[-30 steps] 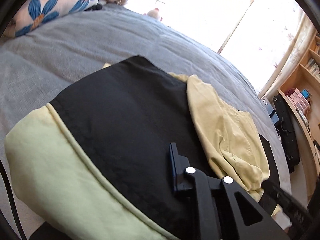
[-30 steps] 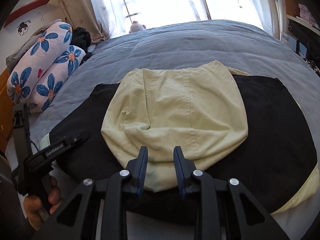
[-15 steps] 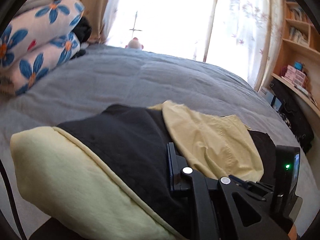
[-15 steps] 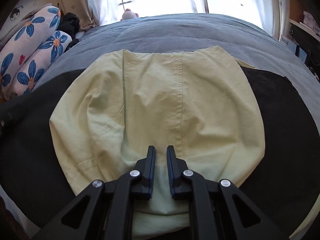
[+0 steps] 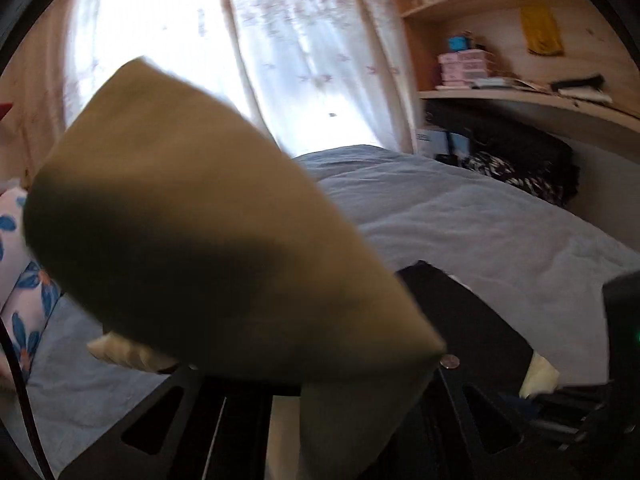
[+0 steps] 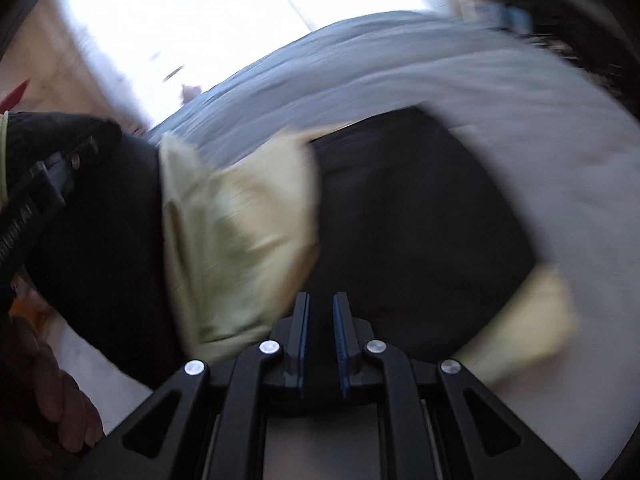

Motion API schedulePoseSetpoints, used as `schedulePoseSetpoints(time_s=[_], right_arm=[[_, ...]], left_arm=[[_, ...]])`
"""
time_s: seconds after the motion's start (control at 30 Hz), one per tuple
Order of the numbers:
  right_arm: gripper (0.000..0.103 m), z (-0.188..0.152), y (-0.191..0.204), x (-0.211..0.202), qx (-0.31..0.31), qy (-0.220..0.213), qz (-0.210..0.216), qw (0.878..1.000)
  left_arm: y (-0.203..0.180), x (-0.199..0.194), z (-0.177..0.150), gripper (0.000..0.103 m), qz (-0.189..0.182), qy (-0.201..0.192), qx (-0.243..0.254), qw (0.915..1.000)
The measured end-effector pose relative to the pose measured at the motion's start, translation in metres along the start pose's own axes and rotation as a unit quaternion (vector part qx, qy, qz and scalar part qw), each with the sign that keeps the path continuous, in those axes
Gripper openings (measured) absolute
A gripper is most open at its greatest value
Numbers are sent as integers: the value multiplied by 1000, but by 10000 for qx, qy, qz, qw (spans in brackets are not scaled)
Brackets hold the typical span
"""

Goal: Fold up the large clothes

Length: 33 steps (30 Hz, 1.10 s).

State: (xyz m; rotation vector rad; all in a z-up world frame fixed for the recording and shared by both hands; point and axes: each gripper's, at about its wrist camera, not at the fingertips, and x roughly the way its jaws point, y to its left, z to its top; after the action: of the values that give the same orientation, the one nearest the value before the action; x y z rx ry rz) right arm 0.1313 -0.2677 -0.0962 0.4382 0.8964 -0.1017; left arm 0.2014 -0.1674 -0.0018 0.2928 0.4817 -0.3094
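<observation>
**Yellow-and-black garment half lifted off the bed**

The garment [image 6: 420, 216], black with pale yellow panels, lies on the grey bedcover [image 5: 460, 216]. In the right wrist view its black body spreads across the middle of the bed, one yellow part [image 6: 240, 236] bunched left of centre and a yellow edge [image 6: 532, 316] showing at the near right. Its left portion is raised: in the left wrist view a yellow flap [image 5: 208, 240] hangs close before the lens and hides much of the scene.

The left gripper [image 5: 304, 384] is pressed together on that raised fabric; its fingertips are covered by the cloth. In the right wrist view it appears at the far left, wrapped in black cloth.

The right gripper [image 6: 321, 320] hovers over the garment's near edge, jaws drawn nearly together, a narrow gap between the blue pads [image 6: 304, 320], nothing visibly pinched.

Flowered pillows [image 5: 20, 280] lie at the left, white curtains [image 5: 280, 60] beyond the bed, wooden shelves [image 5: 500, 40] at the far right. The right wrist view is heavily blurred.
</observation>
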Motion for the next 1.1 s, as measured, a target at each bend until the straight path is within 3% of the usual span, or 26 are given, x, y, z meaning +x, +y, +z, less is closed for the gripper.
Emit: schedulePoseSetpoints(time_s=[0.1,0.17,0.2,0.23,0.33,0.37,0.43,0.5,0.63,0.7,0.9,0.97,1.1], right_arm=[[12,2,-55,-25,474,-377,-703,9957],[12,1,-82,-29,657,-402,-1126,9906],[12,0,-91,-28,746,-342,-1202,9894],[12,-3,-102,-28,873,-265,-1197,9886],[12,-13,-119,-24,1128,-34,-1023,9883],[12,-15,-120,-23,1154,12,-948,9888],[12,-16,-121,-22,1153,30,-845,9897],[12,-14,-112,-25,1107,7,-719,9912],[12,-4,-102,-32,1005,-116,-461,9938],[19,0,-98,-37,954,-175,-396,9945],[29,13,-85,-52,803,-182,3,9966],[30,21,-79,-52,692,-74,178,9974],[33,40,-66,-39,293,113,177,9993]], left_arm=[[-67,23,-12,7,-566,318,727,9952],[-98,44,-30,9,-776,719,1075,9886],[-112,55,-43,12,-837,948,1209,9846],[-118,61,-50,22,-844,1073,1264,9825],[-123,73,-65,32,-918,1481,1249,9768],[-118,68,-64,36,-1012,1469,1175,9769],[-105,57,-55,66,-1235,1427,950,9774],[-91,39,-46,77,-1352,1299,743,9794],[-66,5,-23,80,-1449,1049,440,9829],[-44,-12,-21,81,-1293,955,209,9868],[19,-20,-40,82,-911,1181,-610,9869],[40,-7,-53,82,-717,1512,-910,9817],[62,17,-82,82,-931,2125,-1516,9608]])
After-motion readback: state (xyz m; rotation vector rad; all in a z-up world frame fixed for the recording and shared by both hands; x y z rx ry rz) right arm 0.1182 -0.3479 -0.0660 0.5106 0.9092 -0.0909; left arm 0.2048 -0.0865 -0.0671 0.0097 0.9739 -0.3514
